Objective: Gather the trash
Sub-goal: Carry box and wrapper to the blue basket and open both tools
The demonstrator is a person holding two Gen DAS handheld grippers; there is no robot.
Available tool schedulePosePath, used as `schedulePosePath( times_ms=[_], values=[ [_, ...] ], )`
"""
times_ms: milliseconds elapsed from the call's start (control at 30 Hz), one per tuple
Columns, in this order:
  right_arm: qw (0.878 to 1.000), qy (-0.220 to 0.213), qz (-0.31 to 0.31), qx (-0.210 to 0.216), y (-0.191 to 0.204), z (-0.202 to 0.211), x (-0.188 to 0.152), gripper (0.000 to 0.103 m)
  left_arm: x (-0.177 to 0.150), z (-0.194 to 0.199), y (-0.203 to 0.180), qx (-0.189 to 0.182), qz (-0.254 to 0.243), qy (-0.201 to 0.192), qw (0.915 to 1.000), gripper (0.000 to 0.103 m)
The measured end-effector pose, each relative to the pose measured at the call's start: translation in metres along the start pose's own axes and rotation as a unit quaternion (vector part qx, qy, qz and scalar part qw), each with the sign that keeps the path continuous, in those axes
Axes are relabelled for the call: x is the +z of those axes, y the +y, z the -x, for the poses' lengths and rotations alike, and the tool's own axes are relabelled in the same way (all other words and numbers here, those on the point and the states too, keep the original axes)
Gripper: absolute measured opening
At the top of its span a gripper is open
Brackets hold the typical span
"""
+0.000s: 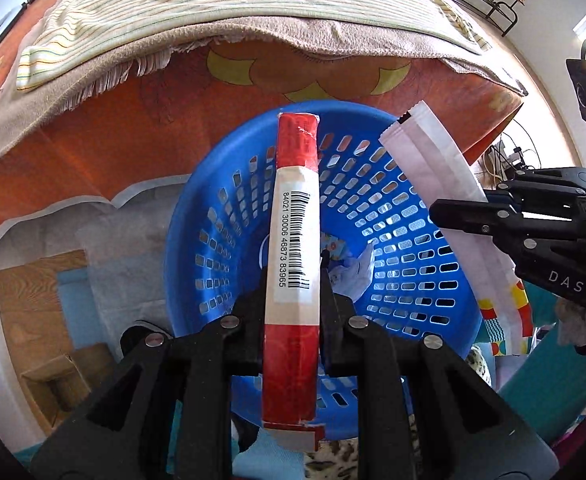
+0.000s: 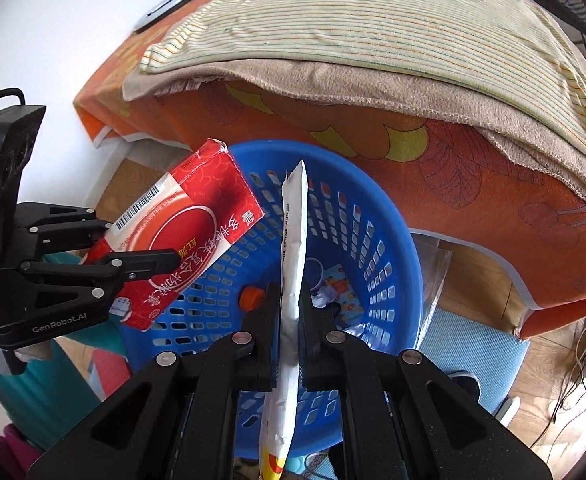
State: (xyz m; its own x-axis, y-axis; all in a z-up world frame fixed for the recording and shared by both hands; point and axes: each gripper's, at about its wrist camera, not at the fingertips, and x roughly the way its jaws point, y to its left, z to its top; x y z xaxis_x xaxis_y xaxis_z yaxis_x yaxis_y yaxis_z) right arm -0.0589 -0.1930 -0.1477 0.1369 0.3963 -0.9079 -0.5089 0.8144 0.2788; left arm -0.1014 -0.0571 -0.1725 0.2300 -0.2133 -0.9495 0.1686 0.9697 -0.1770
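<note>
Red box [image 1: 291,240]: side label is showing a barcode numbered "84021 30006 46873 83965". Right gripper [image 1: 493,220]: body is reading "DAS". Left gripper [image 2: 141,256]: body is reading "GenRobot.AI".

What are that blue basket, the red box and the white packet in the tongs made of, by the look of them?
Blue basket: moulded plastic, glossy, walls pierced with even slots. Red box: printed cardboard, slightly shiny, with creased edges, a torn end and a barcode label. White packet: thin film or foil-lined plastic, probably; it is flat, with a crimped seal and soft wrinkles.
</note>
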Motion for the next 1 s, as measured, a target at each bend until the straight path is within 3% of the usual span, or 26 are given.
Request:
schedulePosePath(
  times_ms=[300,467,533,667,767,867,1000],
  values=[
    [1.000,0.007,-0.010,-0.010,-0.003,-0.003,0.001,0.011,0.001,-0.006,0.001,0.009,0.004,0.008,0.9999,0.020],
    [1.000,0.006,-0.013,-0.013,-0.005,-0.002,0.001,0.032,0.002,-0.010,0.001,0.014,0.006,0.013,0.9998,0.020],
    [1.000,0.005,-0.012,-0.016,-0.005,-0.002,0.001,0.035,0.001,-0.011,0.002,0.014,0.007,0.014,0.9998,0.020],
    [1.000,0.004,-0.010,-0.023,-0.005,-0.001,0.001,0.042,0.002,-0.010,0.003,0.018,0.008,0.006,0.9998,0.045],
    [1.000,0.003,-0.008,-0.030,-0.005,-0.001,0.002,0.051,0.004,-0.008,0.005,0.023,0.009,0.002,0.9997,0.047],
    [0.999,0.000,-0.009,-0.036,-0.005,0.001,0.003,0.056,0.005,-0.008,0.006,0.022,0.011,0.000,0.9997,0.059],
    [0.999,-0.005,-0.011,-0.049,-0.007,0.003,0.005,0.061,0.007,-0.007,0.004,0.030,0.006,-0.002,0.9995,0.059]
  ],
)
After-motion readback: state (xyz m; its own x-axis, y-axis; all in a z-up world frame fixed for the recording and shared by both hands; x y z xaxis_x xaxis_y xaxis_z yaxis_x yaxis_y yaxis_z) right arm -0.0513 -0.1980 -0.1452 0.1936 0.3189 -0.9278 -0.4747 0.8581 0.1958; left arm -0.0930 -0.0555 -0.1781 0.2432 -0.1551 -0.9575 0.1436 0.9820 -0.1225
